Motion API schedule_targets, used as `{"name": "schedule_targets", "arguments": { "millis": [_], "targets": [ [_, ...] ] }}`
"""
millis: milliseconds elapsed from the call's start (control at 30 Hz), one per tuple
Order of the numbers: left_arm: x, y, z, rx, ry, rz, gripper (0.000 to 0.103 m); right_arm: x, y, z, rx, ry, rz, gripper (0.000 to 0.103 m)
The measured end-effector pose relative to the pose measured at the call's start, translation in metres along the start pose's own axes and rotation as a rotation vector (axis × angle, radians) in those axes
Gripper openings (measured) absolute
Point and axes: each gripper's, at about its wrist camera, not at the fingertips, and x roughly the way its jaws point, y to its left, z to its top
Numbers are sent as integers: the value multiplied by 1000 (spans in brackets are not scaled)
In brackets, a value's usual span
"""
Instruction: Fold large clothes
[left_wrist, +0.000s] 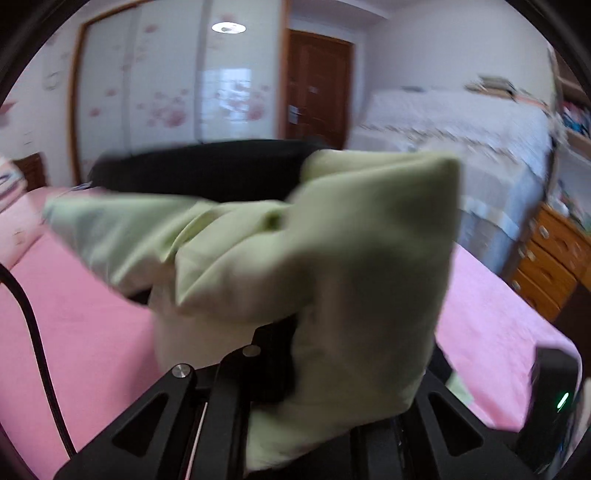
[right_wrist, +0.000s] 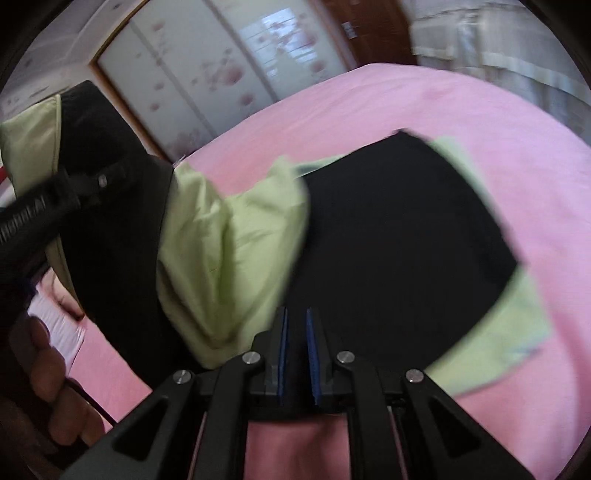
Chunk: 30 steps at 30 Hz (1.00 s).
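A large black-and-light-green garment (right_wrist: 399, 236) lies on the pink bed (right_wrist: 369, 99). Its near part is lifted. In the left wrist view my left gripper (left_wrist: 295, 354) is shut on a bunched green fold of the garment (left_wrist: 332, 258), which hides the fingertips; black fabric (left_wrist: 199, 173) stretches behind it. In the right wrist view my right gripper (right_wrist: 296, 325) hovers just above the black fabric with its blue pads (right_wrist: 282, 332) a narrow gap apart and nothing between them. The left gripper's body (right_wrist: 40, 210) and the hand holding it show at the far left, with raised cloth hanging from it.
The pink bed sheet (left_wrist: 74, 332) fills the foreground. A wardrobe with flowered sliding doors (left_wrist: 166, 85) and a brown door (left_wrist: 317, 85) stand behind. A white covered bed (left_wrist: 461, 125) and wooden drawers (left_wrist: 550, 266) are at right. A black cable (left_wrist: 33, 325) hangs at left.
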Motion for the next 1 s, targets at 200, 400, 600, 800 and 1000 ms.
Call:
{"name": "schedule_targets", "arguments": {
  "millis": [200, 400, 600, 800, 1000],
  "targets": [
    [81, -59, -50, 116, 293, -67, 14, -27, -73, -2, 103, -10, -154, 11],
    [100, -52, -64, 77, 367, -75, 14, -33, -86, -7, 134, -6, -149, 11],
    [78, -49, -61, 58, 389, -119, 31, -42, -86, -4, 138, -18, -108, 11],
    [31, -44, -66, 3, 380, -224, 47, -51, -87, 14, 140, -26, -47, 20],
    [-7, -5, -61, -73, 337, -167, 48, -45, -75, 25, 156, 18, 42, 46]
  ]
}}
